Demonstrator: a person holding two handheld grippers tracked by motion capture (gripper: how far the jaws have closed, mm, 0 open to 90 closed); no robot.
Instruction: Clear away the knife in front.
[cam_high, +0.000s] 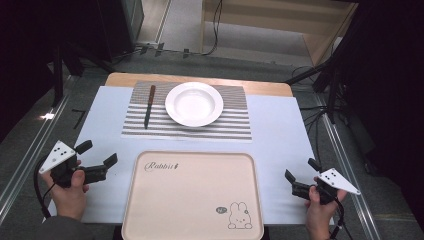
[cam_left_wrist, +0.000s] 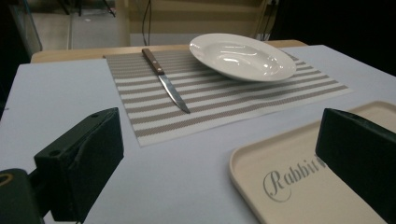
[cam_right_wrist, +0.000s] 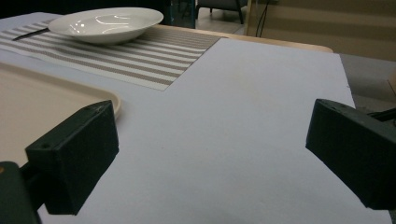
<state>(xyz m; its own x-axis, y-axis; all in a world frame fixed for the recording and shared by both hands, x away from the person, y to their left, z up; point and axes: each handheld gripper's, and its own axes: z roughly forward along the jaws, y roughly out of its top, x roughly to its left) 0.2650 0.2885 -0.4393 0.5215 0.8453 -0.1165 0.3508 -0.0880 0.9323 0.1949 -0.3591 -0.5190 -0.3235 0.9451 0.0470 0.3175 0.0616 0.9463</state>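
Observation:
A white plate (cam_high: 194, 103) sits on a striped placemat (cam_high: 187, 125) at the far middle of the table, and a wooden-handled knife (cam_high: 149, 106) lies on the mat to its left. A beige tray (cam_high: 192, 200) with a rabbit print lies empty at the near middle. My left gripper (cam_high: 97, 153) is held at the tray's left, open, with nothing between its jaws. At the tray's right my right gripper (cam_high: 301, 170) is open too and holds nothing. The left gripper view shows the knife (cam_left_wrist: 166, 79), plate (cam_left_wrist: 242, 56) and tray corner (cam_left_wrist: 299, 186) ahead.
A pale blue cover (cam_high: 280, 145) lies over the wooden table. Dark stands and cables stand on the floor around the table. In the right gripper view bare cover (cam_right_wrist: 243, 116) lies ahead, with the plate (cam_right_wrist: 106, 23) at far left.

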